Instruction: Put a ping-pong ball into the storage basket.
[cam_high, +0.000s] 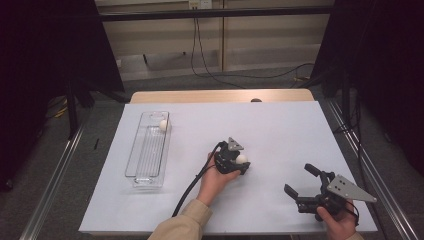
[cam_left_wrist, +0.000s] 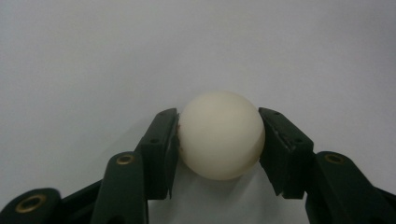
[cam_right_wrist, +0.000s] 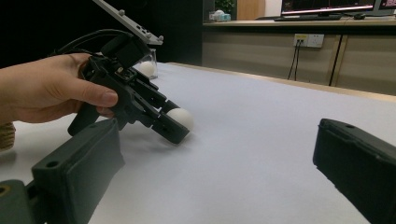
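- Left gripper (cam_high: 241, 161) sits low on the worktop (cam_high: 280, 130), near the middle, and its black fingers (cam_left_wrist: 161, 149) are clenched on a white ball (cam_left_wrist: 220, 135), one pad pressed to each flank.
- That ball is smooth, matte, cream-white and perfectly round. In the left gripper view it rests right on the pale surface with a soft shadow beneath it.
- The pads are flat and blocky, dull black, with small brass-ringed screw holes along the links behind them.
- From the right gripper view the same ball (cam_right_wrist: 180, 118) peeks out at the tip of the left gripper (cam_right_wrist: 173, 125). The near finger covers its lower half, and a bare hand (cam_right_wrist: 46, 88) wraps the handle.
- Right gripper (cam_high: 299, 180) rests at the near right corner of the worktop, well apart from the ball. Its fingers stand spread wide with nothing between them.
- In its own view both fingers are cut off by the frame edges, chunky dark slabs with a faintly grainy surface.
- A grey three-cornered plate (cam_high: 348, 189) rides on top of the right gripper, flat metal dotted with small holes.
- Over at the left stands a clear plastic tray (cam_high: 145, 172), long and narrow, with ribbed lines along its floor.
- A second white ball (cam_high: 163, 125) lies at the tray's far end. Through the glossy wall I can't tell whether it touches the side.
- The worktop is a smooth, pale sheet with a strip of light wood showing along the far edge.
- A black cable (cam_high: 192, 185) trails from the left gripper back over a beige sleeve (cam_high: 182, 225).
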